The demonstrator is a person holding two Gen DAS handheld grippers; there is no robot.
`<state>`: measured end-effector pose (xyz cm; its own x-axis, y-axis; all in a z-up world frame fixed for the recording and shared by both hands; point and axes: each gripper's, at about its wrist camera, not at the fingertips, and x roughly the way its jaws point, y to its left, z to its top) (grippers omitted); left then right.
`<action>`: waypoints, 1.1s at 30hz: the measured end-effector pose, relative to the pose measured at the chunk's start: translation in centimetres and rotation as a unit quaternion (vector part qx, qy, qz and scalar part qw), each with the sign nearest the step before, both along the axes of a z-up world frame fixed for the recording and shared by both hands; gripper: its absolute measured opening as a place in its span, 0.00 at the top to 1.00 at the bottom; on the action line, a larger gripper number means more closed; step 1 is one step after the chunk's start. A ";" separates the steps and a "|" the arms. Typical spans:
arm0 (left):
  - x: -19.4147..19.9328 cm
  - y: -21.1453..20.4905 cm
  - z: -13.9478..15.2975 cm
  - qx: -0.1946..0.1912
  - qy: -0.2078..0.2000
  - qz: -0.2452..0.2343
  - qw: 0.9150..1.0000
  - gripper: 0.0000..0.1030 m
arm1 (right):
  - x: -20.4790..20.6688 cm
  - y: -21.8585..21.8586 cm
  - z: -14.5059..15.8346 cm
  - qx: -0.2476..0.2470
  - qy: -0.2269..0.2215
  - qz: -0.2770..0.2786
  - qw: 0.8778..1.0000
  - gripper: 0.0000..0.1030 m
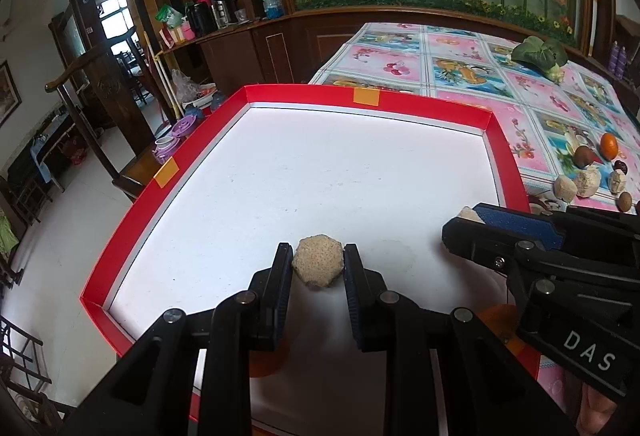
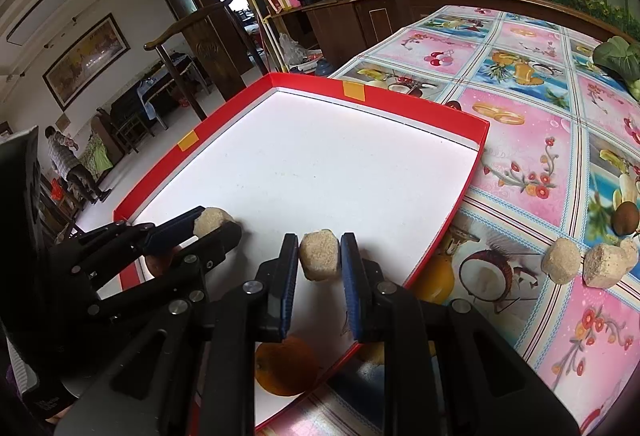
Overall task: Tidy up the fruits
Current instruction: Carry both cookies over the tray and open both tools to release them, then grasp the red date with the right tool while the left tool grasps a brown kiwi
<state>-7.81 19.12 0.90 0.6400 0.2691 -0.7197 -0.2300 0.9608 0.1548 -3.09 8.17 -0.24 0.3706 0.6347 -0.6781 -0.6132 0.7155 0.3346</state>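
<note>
A red tray [image 1: 496,131] with a white floor lies on the table. In the left wrist view my left gripper [image 1: 318,247] is shut on a beige faceted fruit lump [image 1: 318,266] just above the tray's near part. To its right, my right gripper [image 1: 466,218] pinches a second beige lump [image 1: 467,213]. The right wrist view shows the right gripper [image 2: 319,236] shut on its lump [image 2: 320,256], with the left gripper [image 2: 218,220] beside it on the left, holding the other lump [image 2: 210,220]. An orange [image 2: 286,366] lies in the tray's near corner, partly hidden by the fingers.
On the flowered tablecloth [image 2: 516,171] right of the tray lie several fruits: beige lumps [image 2: 562,260], a brown fruit [image 2: 626,218] and an orange [image 1: 609,145]. A leafy green vegetable [image 1: 540,53] sits at the far right. A wooden chair [image 1: 96,83] stands left of the table.
</note>
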 end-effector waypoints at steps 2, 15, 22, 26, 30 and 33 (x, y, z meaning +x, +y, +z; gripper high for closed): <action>0.1 0.0 0.0 0.001 0.002 0.002 1.000 0.75 | 0.3 -0.1 0.0 0.002 0.006 0.000 1.000 0.76; -0.6 -1.9 3.2 0.019 -0.031 -0.002 0.999 0.41 | 0.9 -6.1 2.4 0.066 0.002 -0.049 0.997 0.65; 0.1 -7.1 4.4 0.025 -0.028 -0.066 0.997 0.34 | 0.2 -13.7 3.6 0.070 -0.027 -0.096 0.993 0.65; 0.6 -10.6 4.3 0.013 -0.014 -0.115 0.993 0.33 | -0.5 -19.5 3.7 0.040 -0.057 -0.138 0.988 0.65; 1.5 -14.6 3.6 0.003 0.007 -0.168 0.986 0.33 | -0.5 -24.5 3.1 -0.002 -0.061 -0.176 0.982 0.65; 2.4 -17.4 3.0 0.000 0.021 -0.202 0.979 0.33 | -0.2 -26.8 2.3 -0.035 -0.062 -0.192 0.979 0.65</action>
<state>-5.41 1.77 3.90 0.6644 0.0002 -0.7474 0.1757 0.9719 0.1564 -3.32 -18.66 2.10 0.6542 0.3872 -0.6497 -0.3282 0.9193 0.2174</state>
